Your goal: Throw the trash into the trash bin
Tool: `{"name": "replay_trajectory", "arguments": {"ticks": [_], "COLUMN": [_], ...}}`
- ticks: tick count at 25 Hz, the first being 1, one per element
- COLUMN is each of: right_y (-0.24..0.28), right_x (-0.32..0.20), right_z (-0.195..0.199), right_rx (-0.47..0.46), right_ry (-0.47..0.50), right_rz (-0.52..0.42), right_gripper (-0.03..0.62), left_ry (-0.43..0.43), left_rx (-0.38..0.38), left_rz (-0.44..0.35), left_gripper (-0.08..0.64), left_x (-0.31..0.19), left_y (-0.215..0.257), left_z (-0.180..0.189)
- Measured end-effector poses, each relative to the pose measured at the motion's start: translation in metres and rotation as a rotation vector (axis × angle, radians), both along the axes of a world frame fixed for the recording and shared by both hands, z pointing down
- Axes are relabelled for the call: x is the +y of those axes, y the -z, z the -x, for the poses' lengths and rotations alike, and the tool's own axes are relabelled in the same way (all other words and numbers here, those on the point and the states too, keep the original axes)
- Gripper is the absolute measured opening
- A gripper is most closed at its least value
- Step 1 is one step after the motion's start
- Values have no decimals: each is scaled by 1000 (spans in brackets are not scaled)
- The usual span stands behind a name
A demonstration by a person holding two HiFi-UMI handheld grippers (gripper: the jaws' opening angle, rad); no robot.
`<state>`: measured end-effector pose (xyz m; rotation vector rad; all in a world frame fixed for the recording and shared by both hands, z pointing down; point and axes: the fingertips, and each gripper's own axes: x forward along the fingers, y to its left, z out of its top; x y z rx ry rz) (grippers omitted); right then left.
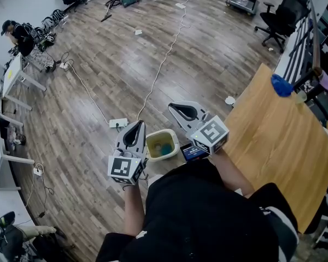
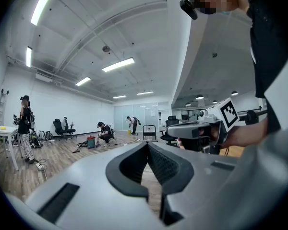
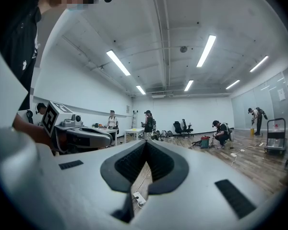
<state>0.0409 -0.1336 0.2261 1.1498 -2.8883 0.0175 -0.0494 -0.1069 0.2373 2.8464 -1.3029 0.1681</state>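
A small cream trash bin [image 1: 153, 137] stands on the wooden floor just in front of me, with something blue-green lying inside it. My left gripper [image 1: 135, 126] hangs to the left of the bin and my right gripper [image 1: 175, 107] to its upper right, both above the floor and pointing roughly level. In the left gripper view the jaws [image 2: 147, 145] meet at the tips with nothing between them. In the right gripper view the jaws [image 3: 146, 144] are likewise shut and empty. Each gripper view also shows the other gripper [image 2: 201, 128] [image 3: 77, 134] alongside.
A wooden table [image 1: 279, 141] stands to my right, with a blue object [image 1: 281, 85] at its far end. A white power strip [image 1: 118, 123] and a long cable [image 1: 164, 59] lie on the floor ahead. A white scrap [image 1: 230, 100] lies near the table's corner. Several people work farther off.
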Motion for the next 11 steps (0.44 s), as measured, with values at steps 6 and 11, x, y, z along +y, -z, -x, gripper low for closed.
{"name": "replay_trajectory", "arguments": {"ticks": [6,11], "right_y": [6,10], "right_x": [0,2], "right_z": [-1,-4], "right_rx": [0,2], "right_ry": [-3,-4], "right_rz": [-6,-7], "right_gripper": [-3,-3], "left_ry": [-2,-3], "left_rx": [1,-1], "left_rz": [-2,-2], "left_gripper": [6,6], "left_x": [1,4], "left_y": [5,10], "left_z": [-1,-4]}}
